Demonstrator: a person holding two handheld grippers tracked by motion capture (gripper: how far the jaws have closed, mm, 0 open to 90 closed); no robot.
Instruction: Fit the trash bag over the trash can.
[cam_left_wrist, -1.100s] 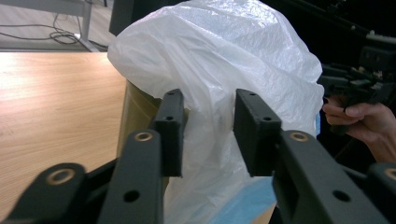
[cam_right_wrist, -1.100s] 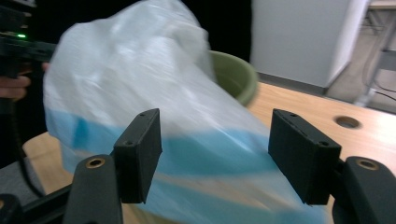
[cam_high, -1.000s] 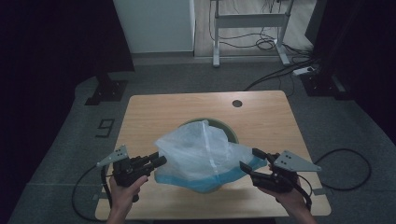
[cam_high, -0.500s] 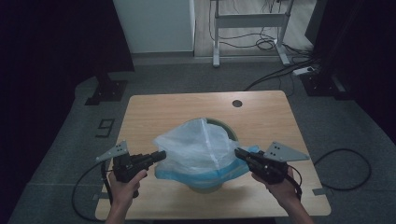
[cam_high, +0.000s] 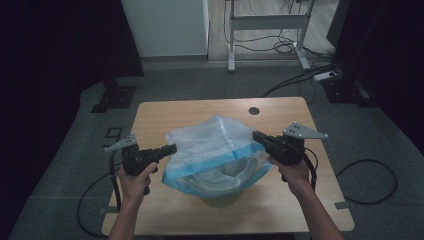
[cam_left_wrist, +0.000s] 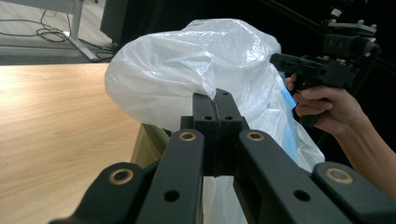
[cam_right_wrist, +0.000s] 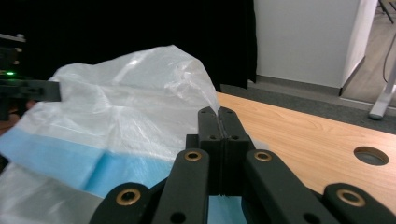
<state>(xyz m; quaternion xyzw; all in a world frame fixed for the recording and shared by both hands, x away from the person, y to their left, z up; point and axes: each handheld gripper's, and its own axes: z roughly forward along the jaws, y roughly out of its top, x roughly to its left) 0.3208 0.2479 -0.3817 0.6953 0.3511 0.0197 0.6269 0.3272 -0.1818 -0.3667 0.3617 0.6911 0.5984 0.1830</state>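
Note:
A translucent white plastic bag (cam_high: 215, 145) with a blue band along its rim is stretched between both grippers above an olive bin (cam_high: 220, 200) at the table's middle. My left gripper (cam_high: 173, 148) is shut on the bag's left edge. In the left gripper view its jaws (cam_left_wrist: 215, 95) are closed on the film, with the bag (cam_left_wrist: 187, 70) billowing behind and the bin (cam_left_wrist: 149, 144) below. My right gripper (cam_high: 256, 135) is shut on the right edge. Its own view has the closed jaws (cam_right_wrist: 218, 114) pinching the bag (cam_right_wrist: 121, 102) above the blue band (cam_right_wrist: 70, 158).
The wooden table (cam_high: 165, 115) has a round cable hole (cam_high: 254, 110) at its far side. Behind it on the floor stand a desk frame (cam_high: 265, 22) with cables and a black stand base (cam_high: 114, 95). A cable loops on the floor at the right (cam_high: 370, 180).
Both grippers have risen and moved away from the person with the bag. The bag's mouth has spread wider over the bin.

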